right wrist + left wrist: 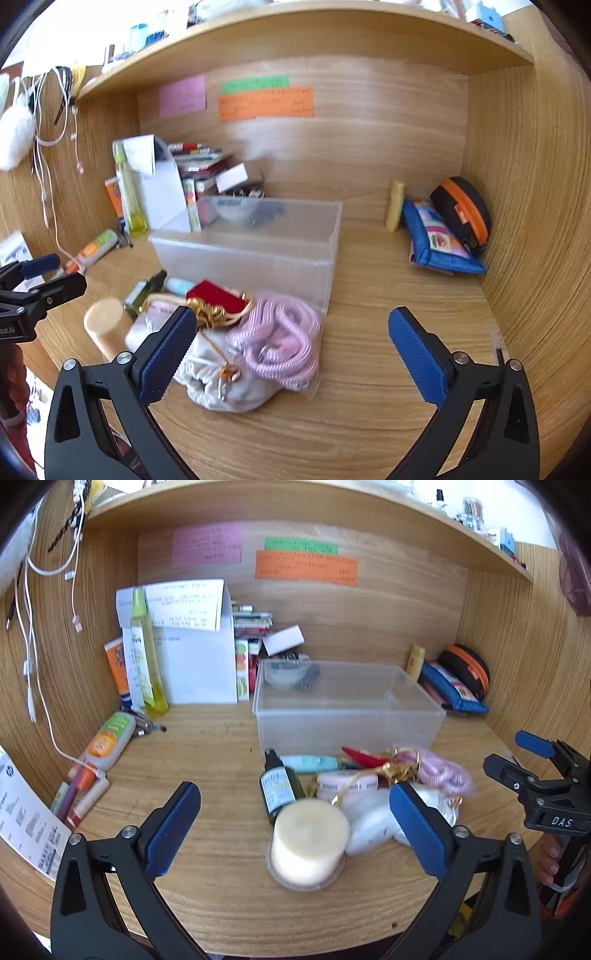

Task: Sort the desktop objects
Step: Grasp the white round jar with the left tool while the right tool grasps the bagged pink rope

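- Loose pile in front of the clear plastic bin: cream candle in its clear cup nearest, dark green spray bottle lying just behind it, teal tube, pink-lidded jar, red thing with gold cord, pink coiled cord in a clear bag, white drawstring pouch.
- All of it bunched together and touching, right up against the bin's front wall, on the wooden surface.
- Bin looks pretty much empty; the stuff seen through its far end is too hazy to call in or behind it.
- So sorting basically not started, judging by this: whole pile left to go, nothing lifted.
- Left gripper: jaws spread wide, gripping nothing, angled down at the pile with the candle sitting between the pads but untouched.
- Right gripper: jaws also wide open and empty, tilted down, left pad over the pouch, right pad over bare wood.
- Both hovering side by side, each visible at the edge of the other's view.
- Further out, probably not part of the job: orange lotion bottle and pens at the left, tall yellow bottle by the papers, blue pouch and black-orange case in the right corner.
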The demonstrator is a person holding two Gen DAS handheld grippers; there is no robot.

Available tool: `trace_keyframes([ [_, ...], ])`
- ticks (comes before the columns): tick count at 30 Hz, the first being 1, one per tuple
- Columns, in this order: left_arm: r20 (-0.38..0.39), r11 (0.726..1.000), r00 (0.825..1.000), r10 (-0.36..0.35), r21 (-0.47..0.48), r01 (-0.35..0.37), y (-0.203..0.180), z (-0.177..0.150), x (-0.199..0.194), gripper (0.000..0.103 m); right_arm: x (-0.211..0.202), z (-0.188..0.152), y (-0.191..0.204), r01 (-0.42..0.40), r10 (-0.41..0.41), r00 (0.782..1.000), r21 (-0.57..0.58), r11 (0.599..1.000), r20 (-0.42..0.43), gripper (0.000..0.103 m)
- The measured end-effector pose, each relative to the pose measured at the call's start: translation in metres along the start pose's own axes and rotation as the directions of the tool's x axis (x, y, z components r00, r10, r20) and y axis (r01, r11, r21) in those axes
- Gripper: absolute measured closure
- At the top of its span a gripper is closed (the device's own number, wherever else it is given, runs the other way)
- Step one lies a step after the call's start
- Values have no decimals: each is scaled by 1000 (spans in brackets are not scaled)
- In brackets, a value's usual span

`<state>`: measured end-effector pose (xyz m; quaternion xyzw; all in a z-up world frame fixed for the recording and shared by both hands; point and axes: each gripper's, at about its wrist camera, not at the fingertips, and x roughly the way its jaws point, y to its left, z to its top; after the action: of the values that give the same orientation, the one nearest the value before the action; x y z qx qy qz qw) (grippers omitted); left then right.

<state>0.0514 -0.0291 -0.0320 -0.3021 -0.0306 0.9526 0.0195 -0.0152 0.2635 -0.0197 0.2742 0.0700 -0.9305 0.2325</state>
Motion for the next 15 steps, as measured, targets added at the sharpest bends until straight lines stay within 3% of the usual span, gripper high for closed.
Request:
trace_keyframes([
  [15, -153, 998, 987, -54, -18, 52, 7, -34, 44, 0, 34, -20, 5, -18, 17, 992, -9, 1000, -124, 0],
])
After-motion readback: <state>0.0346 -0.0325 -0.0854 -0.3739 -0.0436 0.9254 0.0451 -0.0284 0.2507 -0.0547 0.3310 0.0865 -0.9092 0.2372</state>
